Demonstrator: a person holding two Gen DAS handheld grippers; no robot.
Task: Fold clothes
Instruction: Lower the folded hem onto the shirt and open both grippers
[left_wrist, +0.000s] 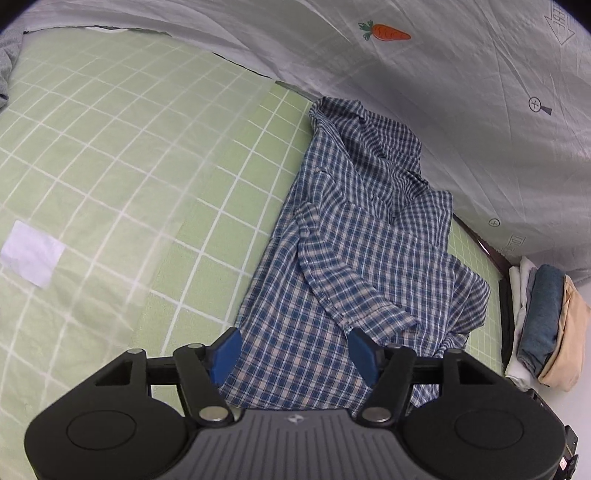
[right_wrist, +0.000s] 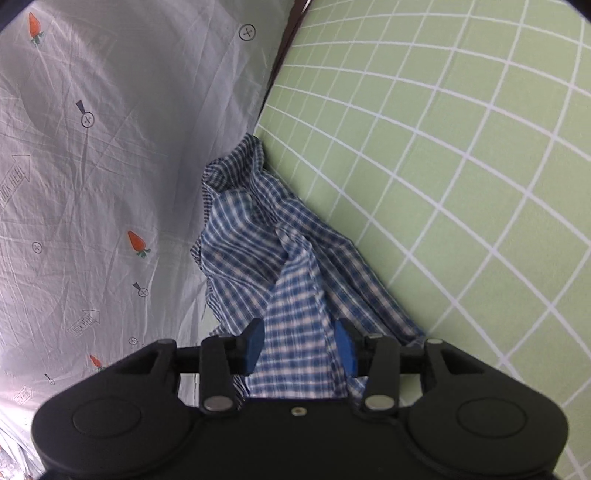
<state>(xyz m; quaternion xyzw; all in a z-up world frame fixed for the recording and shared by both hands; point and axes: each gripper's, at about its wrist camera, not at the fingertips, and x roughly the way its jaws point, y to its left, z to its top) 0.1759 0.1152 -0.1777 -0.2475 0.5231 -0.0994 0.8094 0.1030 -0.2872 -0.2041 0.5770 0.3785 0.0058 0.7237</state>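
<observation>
Checked cotton: I see the blue and white shirt (left_wrist: 354, 258) lying on the green grid bedsheet (left_wrist: 129, 155), partly folded, one sleeve laid across its body.
Long axis: in my left view the shirt runs straight away from the fingers, its rumpled collar end at the far tip against the grey printed sheet (left_wrist: 461, 110).
Left gripper (left_wrist: 295, 350): my blue fingers (left_wrist: 226, 352) stand spread, the near hem of the shirt lying between and below them; I see no pad pressing the cloth.
Right gripper (right_wrist: 300, 345): fingers (right_wrist: 255, 345) apart, a ridge of shirt (right_wrist: 295, 280) passing between them; I can't make out contact with either pad.
Right view: the shirt again points away from the fingers, grey printed sheet (right_wrist: 110, 147) to their left, green bedsheet (right_wrist: 443, 184) to their right.
Beyond the left gripper's right finger: folded clothes stack (left_wrist: 546, 325), at the bed's edge, apart from the shirt.
</observation>
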